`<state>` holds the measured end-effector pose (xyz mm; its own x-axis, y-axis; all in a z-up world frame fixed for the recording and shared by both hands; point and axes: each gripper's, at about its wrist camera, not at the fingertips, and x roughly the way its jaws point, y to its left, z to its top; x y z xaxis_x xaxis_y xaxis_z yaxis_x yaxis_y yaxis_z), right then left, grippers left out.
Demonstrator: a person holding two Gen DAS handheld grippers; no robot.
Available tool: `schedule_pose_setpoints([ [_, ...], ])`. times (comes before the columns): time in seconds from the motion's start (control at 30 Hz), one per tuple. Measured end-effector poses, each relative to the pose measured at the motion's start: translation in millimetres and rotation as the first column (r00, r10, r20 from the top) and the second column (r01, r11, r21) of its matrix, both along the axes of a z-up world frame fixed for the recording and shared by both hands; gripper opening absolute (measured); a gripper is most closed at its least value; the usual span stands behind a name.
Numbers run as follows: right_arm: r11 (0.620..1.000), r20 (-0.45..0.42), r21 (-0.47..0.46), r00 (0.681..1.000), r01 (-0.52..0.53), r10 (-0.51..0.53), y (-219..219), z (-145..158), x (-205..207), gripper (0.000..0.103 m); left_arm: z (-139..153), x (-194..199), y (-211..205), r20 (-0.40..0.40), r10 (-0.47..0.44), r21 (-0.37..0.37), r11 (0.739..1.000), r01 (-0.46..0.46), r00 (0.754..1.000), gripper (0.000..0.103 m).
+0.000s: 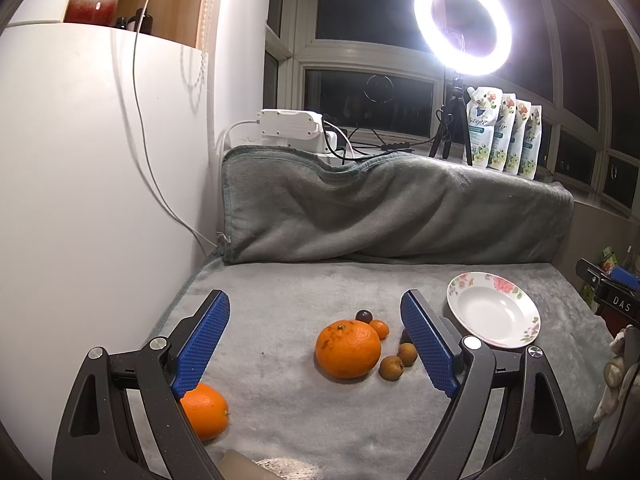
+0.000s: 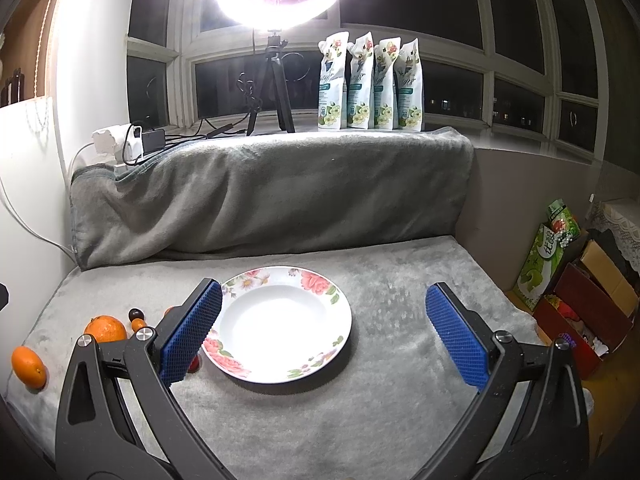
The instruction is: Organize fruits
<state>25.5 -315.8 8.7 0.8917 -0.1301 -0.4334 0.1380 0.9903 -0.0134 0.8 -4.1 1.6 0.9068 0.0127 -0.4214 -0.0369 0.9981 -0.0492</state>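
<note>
Jaws gaping empty on both grippers, the left gripper [image 1: 316, 332] is best centring on the big orange [image 1: 347, 349] before the plate [image 1: 493, 312].

The left gripper [image 1: 316, 320], jaws wide apart, hangs above a large orange [image 1: 347, 349] beside a floral plate [image 1: 493, 314].

At twelve o'clock we face dark night windows [image 2: 440, 12] behind a glaring ring light [image 1: 463, 25] on its tripod [image 2: 272, 88]. A grey blanket [image 2: 260, 188] drapes the sill ledge; a white wall [image 1: 80, 184] stands at nine o'clock.
</note>
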Motion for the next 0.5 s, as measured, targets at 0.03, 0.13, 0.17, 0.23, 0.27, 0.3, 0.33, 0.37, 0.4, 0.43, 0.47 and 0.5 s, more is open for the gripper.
schedule_pose_setpoints([
  [0.03,1.0,-0.003,-0.001,1.0,0.001,-0.001,0.5,-0.7,1.7,0.103,-0.1,-0.2,-0.2,0.0,0.001,0.0,1.0,-0.001,1.0,0.088],
  [0.13,1.0,-0.004,0.0,1.0,0.001,-0.001,0.6,-1.1,1.7,0.103,-0.4,-0.4,-0.5,0.0,0.001,0.001,1.0,-0.001,1.0,0.088],
  [0.17,1.0,-0.004,0.0,1.0,0.0,0.0,0.8,-1.3,1.5,0.103,-0.5,-0.9,-0.6,-0.001,0.001,0.001,1.0,-0.001,1.0,0.088],
  [0.23,1.0,-0.006,0.001,1.0,-0.001,0.001,1.3,-2.1,1.2,0.103,-0.5,-1.2,-0.9,-0.002,0.001,0.0,1.0,-0.001,1.0,0.088],
  [0.27,1.0,-0.007,0.0,1.0,-0.001,0.001,1.6,-2.5,1.0,0.103,-1.3,-0.9,-0.8,-0.002,0.001,0.0,1.0,-0.001,1.0,0.088],
  [0.3,1.0,-0.006,0.0,1.0,0.001,0.0,0.5,-1.0,3.1,0.103,-1.4,-0.7,-0.7,-0.002,0.0,0.0,1.0,0.0,1.0,0.088],
  [0.33,1.0,-0.007,0.001,1.0,0.0,0.0,0.8,-1.3,3.1,0.103,-1.7,-0.8,-0.8,-0.003,0.0,-0.001,1.0,0.0,1.0,0.088],
  [0.37,1.0,-0.008,0.001,1.0,0.0,0.0,1.2,-1.6,3.0,0.103,-1.9,-1.0,-0.9,-0.003,0.0,-0.002,1.0,0.0,1.0,0.088],
  [0.4,1.0,-0.009,0.001,1.0,0.0,0.0,1.6,-1.8,2.8,0.103,-1.8,-0.6,-0.9,-0.003,-0.001,-0.001,1.0,0.001,1.0,0.088],
  [0.43,1.0,-0.007,0.001,1.0,0.0,0.0,0.2,-1.3,3.6,0.103,-1.9,-1.0,-1.3,-0.003,-0.001,0.0,1.0,0.001,1.0,0.088],
  [0.47,1.0,-0.007,0.001,1.0,0.0,0.0,0.5,-1.5,3.6,0.103,-3.1,-0.9,-1.3,-0.004,-0.001,0.0,1.0,0.001,1.0,0.088],
  [0.5,1.0,-0.008,0.001,1.0,0.0,0.0,0.8,-1.7,3.6,0.103,-3.3,-1.3,-1.5,-0.004,-0.001,0.0,1.0,0.001,1.0,0.088],
])
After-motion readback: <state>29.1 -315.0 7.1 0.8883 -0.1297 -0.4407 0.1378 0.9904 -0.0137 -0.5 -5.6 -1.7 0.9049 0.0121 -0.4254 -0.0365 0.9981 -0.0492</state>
